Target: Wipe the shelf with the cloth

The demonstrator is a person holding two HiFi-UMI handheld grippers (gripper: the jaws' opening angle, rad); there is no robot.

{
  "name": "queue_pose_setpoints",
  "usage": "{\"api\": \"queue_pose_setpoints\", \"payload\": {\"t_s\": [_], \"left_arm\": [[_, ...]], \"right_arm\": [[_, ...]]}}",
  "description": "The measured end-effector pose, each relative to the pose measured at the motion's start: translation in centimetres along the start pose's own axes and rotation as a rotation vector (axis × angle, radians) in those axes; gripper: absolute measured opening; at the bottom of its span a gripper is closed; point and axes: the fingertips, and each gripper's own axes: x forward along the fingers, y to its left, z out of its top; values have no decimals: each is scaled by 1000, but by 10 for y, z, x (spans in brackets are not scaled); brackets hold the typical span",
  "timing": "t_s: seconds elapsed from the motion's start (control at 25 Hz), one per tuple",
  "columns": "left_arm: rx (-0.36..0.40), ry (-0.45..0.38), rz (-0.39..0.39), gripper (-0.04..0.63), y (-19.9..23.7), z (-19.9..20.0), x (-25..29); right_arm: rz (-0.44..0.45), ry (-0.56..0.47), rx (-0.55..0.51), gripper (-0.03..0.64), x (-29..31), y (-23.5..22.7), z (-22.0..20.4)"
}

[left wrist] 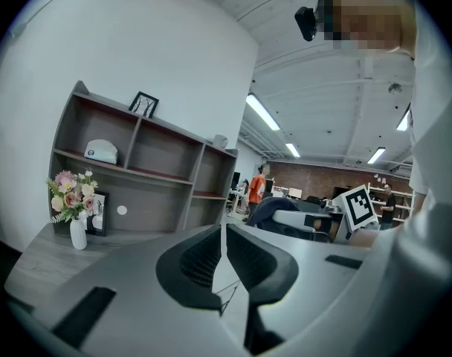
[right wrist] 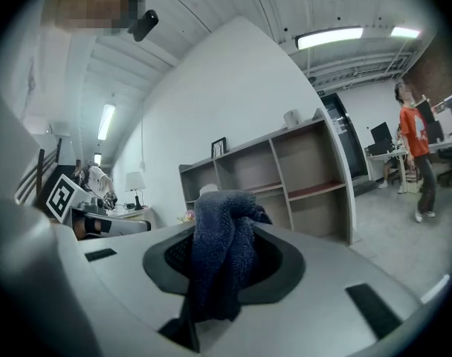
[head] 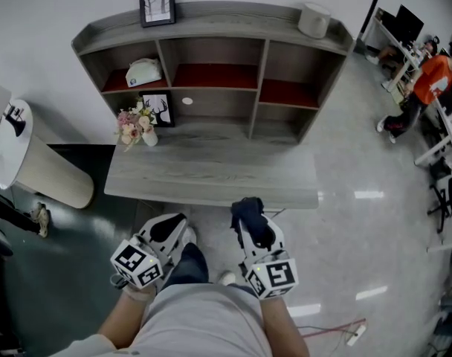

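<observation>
Though short of grey wood-grain shelf (head: 211, 171), nubby blue cloth (right wrist: 222, 251) in right tool (head: 250, 225); left tool (left wrist: 224, 255) closed, empty.

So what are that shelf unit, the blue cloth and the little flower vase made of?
Shelf unit: looks like grey wood-grain laminate or board, matt, with streaked grain.
Cloth: dark blue terry or microfibre, judging by its nubbly looped pile and limp drape.
Vase: white and smooth, probably ceramic, though too small to be sure.

Head view: from above, steeply down, shelf (head: 233, 21) ahead. Left and right gripper views: low, roughly level, facing it from nearby. Shelf shared by all three.
</observation>
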Motion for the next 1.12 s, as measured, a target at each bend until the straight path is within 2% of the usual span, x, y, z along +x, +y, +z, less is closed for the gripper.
{"api": "queue_pose_setpoints", "payload": {"t_s": [0.32, 0.64, 0.8, 1.12], "left_arm": [[-23, -2, -33, 17, 86, 25, 27], [-15, -18, -87, 17, 178, 66, 42], [-37, -21, -103, 18, 221, 75, 39], [-52, -11, -113, 17, 278, 82, 37]], "right_arm": [[-31, 25, -13, 104, 89, -4, 11], [-63, 30, -25, 104, 189, 11, 23], [-73, 36, -35, 104, 234, 21, 27], [-100, 42, -57, 104, 300, 29, 36]]}}
